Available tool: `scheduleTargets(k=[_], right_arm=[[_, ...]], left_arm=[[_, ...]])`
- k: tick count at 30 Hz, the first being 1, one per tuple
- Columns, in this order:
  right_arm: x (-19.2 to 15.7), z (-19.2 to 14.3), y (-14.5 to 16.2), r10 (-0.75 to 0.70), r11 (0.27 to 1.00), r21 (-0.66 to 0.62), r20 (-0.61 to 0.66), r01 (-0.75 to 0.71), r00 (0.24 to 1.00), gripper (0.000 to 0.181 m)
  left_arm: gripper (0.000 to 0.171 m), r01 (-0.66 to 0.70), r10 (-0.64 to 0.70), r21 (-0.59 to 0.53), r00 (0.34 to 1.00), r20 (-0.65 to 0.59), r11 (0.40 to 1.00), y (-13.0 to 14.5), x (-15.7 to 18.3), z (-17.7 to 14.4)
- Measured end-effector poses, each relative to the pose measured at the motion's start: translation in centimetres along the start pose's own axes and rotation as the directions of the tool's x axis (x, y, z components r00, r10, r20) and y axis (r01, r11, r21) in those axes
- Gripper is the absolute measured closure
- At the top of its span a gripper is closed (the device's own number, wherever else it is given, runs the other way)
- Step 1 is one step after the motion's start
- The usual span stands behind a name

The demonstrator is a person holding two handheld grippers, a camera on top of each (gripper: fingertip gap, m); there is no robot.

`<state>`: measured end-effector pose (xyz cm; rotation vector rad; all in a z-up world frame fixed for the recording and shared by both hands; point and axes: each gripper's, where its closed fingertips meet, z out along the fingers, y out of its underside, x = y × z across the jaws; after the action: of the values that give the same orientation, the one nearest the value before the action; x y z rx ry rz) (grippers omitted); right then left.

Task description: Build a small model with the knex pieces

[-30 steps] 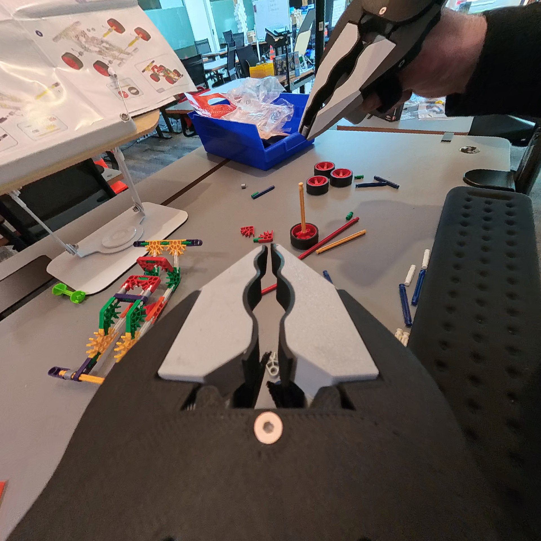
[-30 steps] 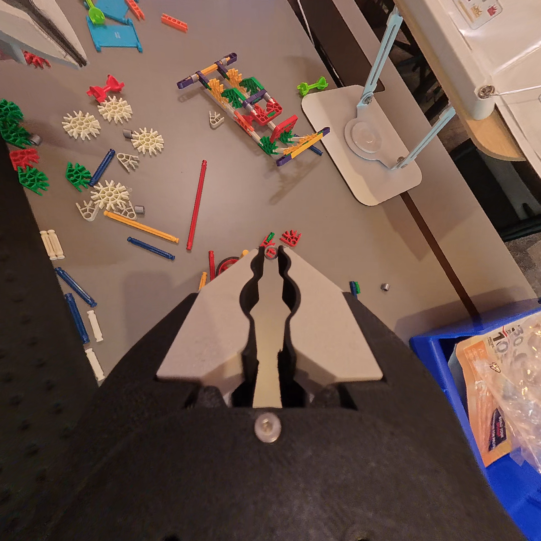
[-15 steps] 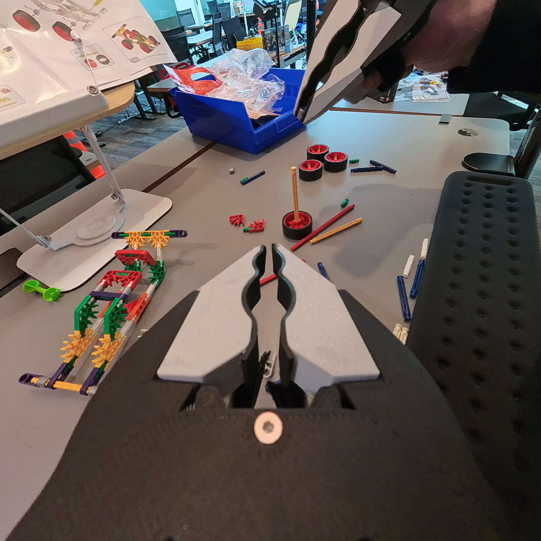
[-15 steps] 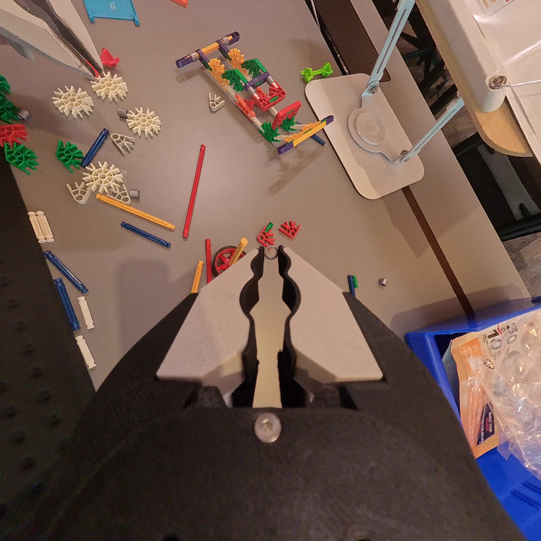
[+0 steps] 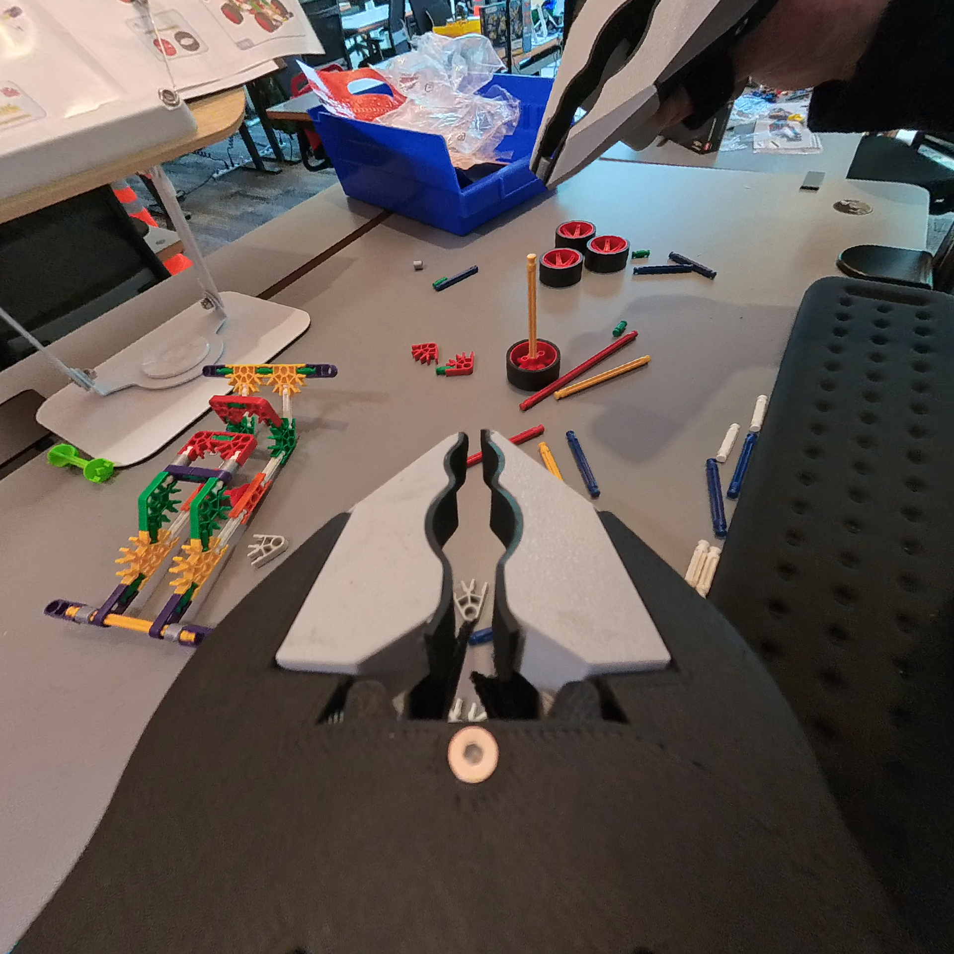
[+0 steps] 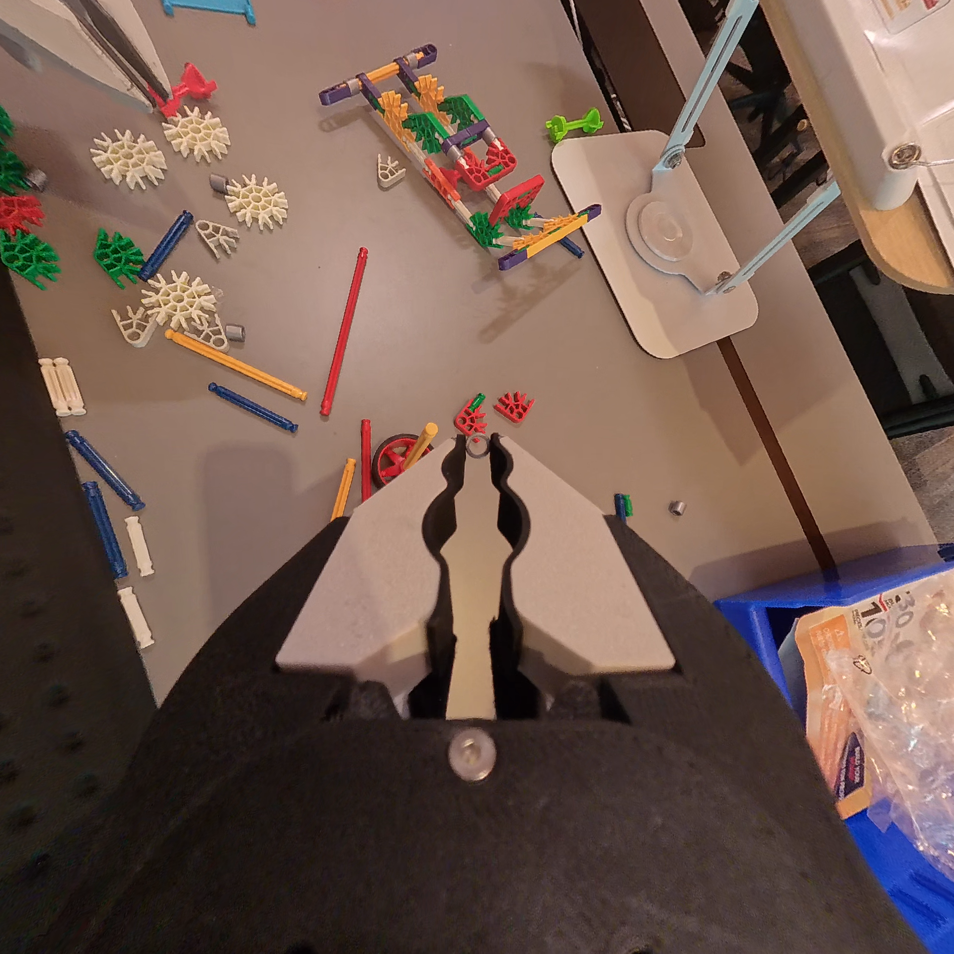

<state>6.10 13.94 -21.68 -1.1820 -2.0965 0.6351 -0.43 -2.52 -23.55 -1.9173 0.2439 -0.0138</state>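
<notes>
Right gripper [image 6: 477,439] pinching small grey plastic ring [image 6: 477,447] at its tips, apparently above upright yellow rod [image 6: 419,443] in red-hubbed black wheel [image 6: 391,461], just left; left gripper [image 5: 474,436] nearly pressed together, empty.

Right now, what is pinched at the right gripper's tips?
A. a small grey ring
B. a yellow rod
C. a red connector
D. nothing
A: in the right wrist view the right gripper has a small grey ring pinched between its fingertips, held above the table; the red connector and the yellow rod in the wheel lie below it.
</notes>
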Motion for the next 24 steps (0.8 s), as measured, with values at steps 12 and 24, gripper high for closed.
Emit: scheduleTargets(k=[12, 24], right_arm=[[-0.5, 0.5, 0.2, -0.032, 0.999, -0.015, 0.022, 0.032, 0.999, 0.175], [-2.3, 2.0, 1.4, -0.062, 0.997, -0.042, 0.086, 0.066, 0.994, 0.175]], left_arm=[[0.170, 0.004, -0.004, -0.018, 1.000, 0.001, 1.000, 0.4, 0.0, 0.1], [0.170, 0.007, -0.007, -0.039, 1.000, 0.008, 0.999, 1.1, -0.2, -0.2]])
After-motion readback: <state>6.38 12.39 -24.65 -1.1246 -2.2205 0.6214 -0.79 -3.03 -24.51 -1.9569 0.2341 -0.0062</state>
